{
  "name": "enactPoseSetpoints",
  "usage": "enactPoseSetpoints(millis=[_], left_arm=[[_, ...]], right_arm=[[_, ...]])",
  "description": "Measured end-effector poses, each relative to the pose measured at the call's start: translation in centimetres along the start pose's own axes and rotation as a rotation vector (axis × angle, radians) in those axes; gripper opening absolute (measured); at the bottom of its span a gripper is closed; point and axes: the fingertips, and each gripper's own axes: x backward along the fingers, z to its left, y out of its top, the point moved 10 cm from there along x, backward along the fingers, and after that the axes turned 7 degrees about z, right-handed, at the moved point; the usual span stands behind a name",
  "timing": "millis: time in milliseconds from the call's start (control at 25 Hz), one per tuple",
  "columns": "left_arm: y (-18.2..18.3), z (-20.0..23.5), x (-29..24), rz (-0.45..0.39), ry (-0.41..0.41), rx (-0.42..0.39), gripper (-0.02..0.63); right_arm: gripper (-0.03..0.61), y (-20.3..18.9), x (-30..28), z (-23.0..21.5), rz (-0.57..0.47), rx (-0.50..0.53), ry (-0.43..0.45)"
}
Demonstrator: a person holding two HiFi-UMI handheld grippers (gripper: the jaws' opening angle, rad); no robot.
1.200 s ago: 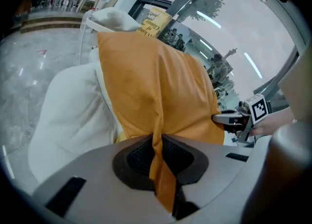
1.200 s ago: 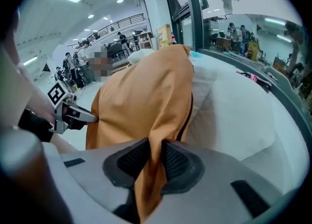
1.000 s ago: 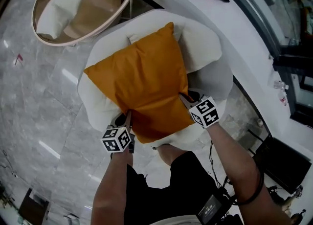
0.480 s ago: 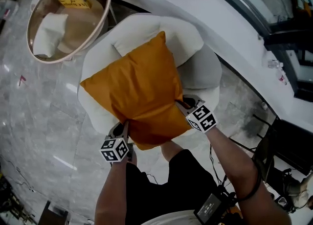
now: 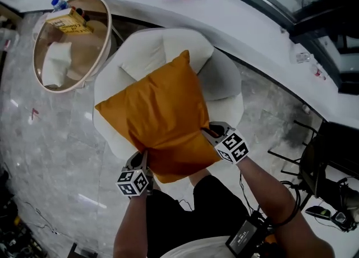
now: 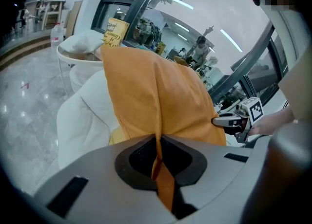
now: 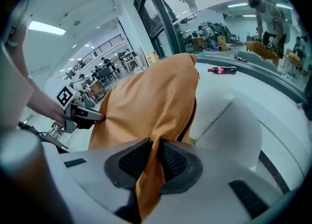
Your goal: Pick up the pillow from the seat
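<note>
Left tool point(image 5: 144, 155) and right tool point(image 5: 208, 132) each clench just a thin fold of the pillow point(image 5: 162, 114), so its weight could pull the fabric free, dropping it onto the seat point(image 5: 224, 83).

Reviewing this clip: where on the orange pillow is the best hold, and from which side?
Pinch the orange pillow along its near edges, one side each, coming from the person's side of the armchair. The soft fabric flattens thin there; the left claw and right claw are shut on it.
</note>
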Motion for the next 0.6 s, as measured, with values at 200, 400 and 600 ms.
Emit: enactPoseSetpoints(millis=[200, 400, 600], left_arm=[[-0.1, -0.8, 1.7, 0.003, 0.011, -0.005, 0.025], [1.1, -2.2, 3.8, 0.034, 0.009, -0.057, 0.025], [3.0, -2.4, 6.6, 0.032, -0.001, -0.108, 0.025]], right_arm=[[0.067, -1.5, 2.1, 2.1, -0.038, -0.041, 0.016], [0.066, -1.4, 4.7, 3.5, -0.070, -0.096, 0.006], [0.061, 0.1, 6.3, 5.3, -0.112, -0.128, 0.003]])
